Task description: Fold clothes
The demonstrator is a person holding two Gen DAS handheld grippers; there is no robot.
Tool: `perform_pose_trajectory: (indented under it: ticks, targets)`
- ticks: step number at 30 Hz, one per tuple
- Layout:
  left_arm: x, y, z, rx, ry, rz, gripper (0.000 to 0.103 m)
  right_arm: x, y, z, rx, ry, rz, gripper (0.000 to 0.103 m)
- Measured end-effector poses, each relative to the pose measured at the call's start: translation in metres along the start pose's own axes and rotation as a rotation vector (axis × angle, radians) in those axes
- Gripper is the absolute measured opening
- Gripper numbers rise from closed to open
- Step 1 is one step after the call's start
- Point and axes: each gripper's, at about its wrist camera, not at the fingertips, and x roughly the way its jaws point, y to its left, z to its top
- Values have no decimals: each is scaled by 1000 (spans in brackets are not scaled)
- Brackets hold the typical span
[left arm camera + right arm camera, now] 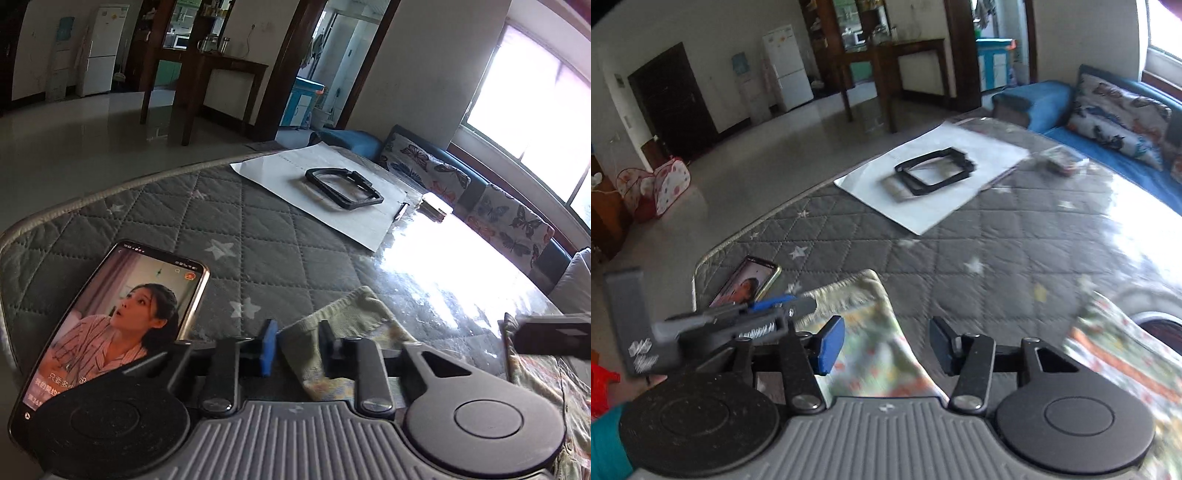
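In the left wrist view, the left gripper (297,345) sits at the bottom centre of the frame with its blue-padded fingers (270,347) standing apart on either side of a floral garment's (343,325) ribbed green cuff; the cloth lies in the gap, but whether the pads press it cannot be told. The garment spreads along the lower right of the frame on the grey quilted mat (258,229) with white stars. A smartphone (114,325) playing a video lies at lower left, just beside the gripper. In the upper middle, a black rectangular frame (341,188) rests on a white sheet of paper (295,170). Butterfly-print cushions (491,206) line the right edge beneath the bright window.

In the right wrist view, the right gripper (886,345) is spread wide at the bottom centre, its fingers (831,345) clear of the garment (875,339) blurred below them. The left gripper (753,314) shows at lower left, next to the smartphone (748,282).
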Motion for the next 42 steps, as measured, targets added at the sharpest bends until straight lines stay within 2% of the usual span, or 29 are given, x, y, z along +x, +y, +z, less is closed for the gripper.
perform_pose_trajectory:
  ticks: [4,12,13,16,17,19,26,30,34,39,42]
  targets:
    - [2,4,0,-7,-2,-12,16,44,6,13,35,25,8,43]
    - [3,7,2,-28,3,-39,15,102,13,20,45,68,-16,41]
    - [3,7,2,-29,4,-42,15,104,15,19,30,65,-19,38]
    - [1,7,1,-31,2,-43,13,106,17,18,20,63,-22,12]
    - [0,7,1,-33,5,-46,13,104,15,18,26,60,-15,7]
    - [-4,7,1,-42,8,-67,12,97,12,17,40,51,5,6]
    - [-36,-11,-1,-42,-10,-196,11,40,8,13,29,-19,48,5]
    - [-63,-30,-4,-21,-22,-298,11,-9,3,5,30,-73,57,5]
    - [-89,-55,-13,21,-27,-410,11,-68,-7,-17,54,-136,60,5]
    - [-108,-91,-32,68,29,-557,11,-122,-25,-50,110,-181,32,5]
    - [-112,-116,-50,106,75,-620,11,-154,-40,-76,148,-195,-36,5]
